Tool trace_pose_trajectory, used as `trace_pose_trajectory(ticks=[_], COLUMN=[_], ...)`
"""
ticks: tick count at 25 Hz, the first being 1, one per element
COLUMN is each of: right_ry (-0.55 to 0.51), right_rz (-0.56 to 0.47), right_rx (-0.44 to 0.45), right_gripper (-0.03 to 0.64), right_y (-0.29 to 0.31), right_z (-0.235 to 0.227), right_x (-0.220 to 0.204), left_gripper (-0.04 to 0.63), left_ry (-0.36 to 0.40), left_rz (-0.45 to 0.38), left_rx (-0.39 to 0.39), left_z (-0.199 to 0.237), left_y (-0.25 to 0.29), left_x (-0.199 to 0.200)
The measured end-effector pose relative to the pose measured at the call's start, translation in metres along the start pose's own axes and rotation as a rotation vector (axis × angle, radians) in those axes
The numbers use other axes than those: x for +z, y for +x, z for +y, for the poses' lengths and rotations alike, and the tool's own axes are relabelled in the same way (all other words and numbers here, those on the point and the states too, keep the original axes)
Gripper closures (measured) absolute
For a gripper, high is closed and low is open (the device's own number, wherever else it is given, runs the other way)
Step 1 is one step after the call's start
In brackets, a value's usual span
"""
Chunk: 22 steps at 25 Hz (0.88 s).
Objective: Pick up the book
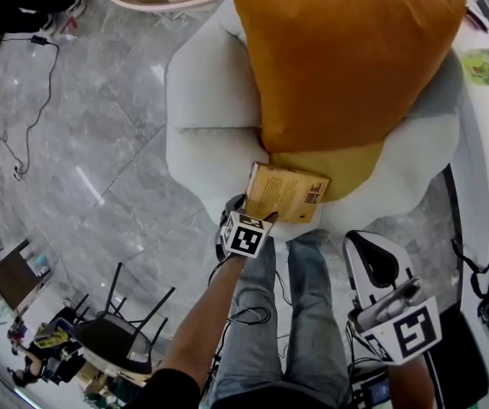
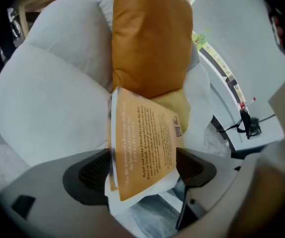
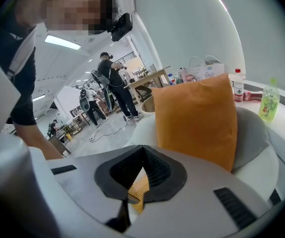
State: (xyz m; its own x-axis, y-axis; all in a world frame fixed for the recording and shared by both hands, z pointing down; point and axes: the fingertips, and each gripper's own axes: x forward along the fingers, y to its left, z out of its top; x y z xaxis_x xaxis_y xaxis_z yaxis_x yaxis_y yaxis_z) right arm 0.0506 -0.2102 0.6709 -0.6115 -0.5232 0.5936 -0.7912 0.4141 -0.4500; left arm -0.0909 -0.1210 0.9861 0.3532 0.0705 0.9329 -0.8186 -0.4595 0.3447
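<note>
The left gripper (image 2: 143, 171) points steeply down just in front of the orange cushion (image 1: 347, 58). Its jaws are spread wide and straddle the near end of the book (image 1: 285, 192), one pad beside each long edge. The book lies back cover up on the front edge of the white armchair seat (image 1: 210, 143), its far end on the yellow cushion (image 1: 338, 169) under the orange one and its long axis running towards them. The right gripper (image 3: 141, 175) is held lower, well apart from the orange cushion, with its jaws together on nothing.
</note>
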Motion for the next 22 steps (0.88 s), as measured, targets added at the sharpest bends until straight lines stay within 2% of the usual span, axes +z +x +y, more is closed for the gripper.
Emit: trace_pose_trajectory(ticks=[3, 13, 19, 22], right_ry=[-0.007, -0.005, -0.002, -0.004], right_rz=[0.007, 0.01, 0.019, 0.023], right_rx=[0.01, -0.007, -0.016, -0.015], right_gripper=[0.601, 0.601, 0.603, 0.602], right_y=[-0.003, -0.005, -0.007, -0.007], right_z=[0.002, 0.001, -0.002, -0.003], right_x=[-0.004, -0.013, -0.016, -0.018], left_gripper=[0.183, 0.183, 0.183, 0.185], left_ry=[-0.027, -0.02, 0.003, -0.041], left_rz=[0.001, 0.016, 0.023, -0.005], left_rx=[0.011, 0.074, 0.026, -0.002], left_z=[0.007, 0.017, 0.019, 0.017], left_y=[0.004, 0.008, 0.019, 0.015], left_x=[0.001, -0.005, -0.005, 0.0])
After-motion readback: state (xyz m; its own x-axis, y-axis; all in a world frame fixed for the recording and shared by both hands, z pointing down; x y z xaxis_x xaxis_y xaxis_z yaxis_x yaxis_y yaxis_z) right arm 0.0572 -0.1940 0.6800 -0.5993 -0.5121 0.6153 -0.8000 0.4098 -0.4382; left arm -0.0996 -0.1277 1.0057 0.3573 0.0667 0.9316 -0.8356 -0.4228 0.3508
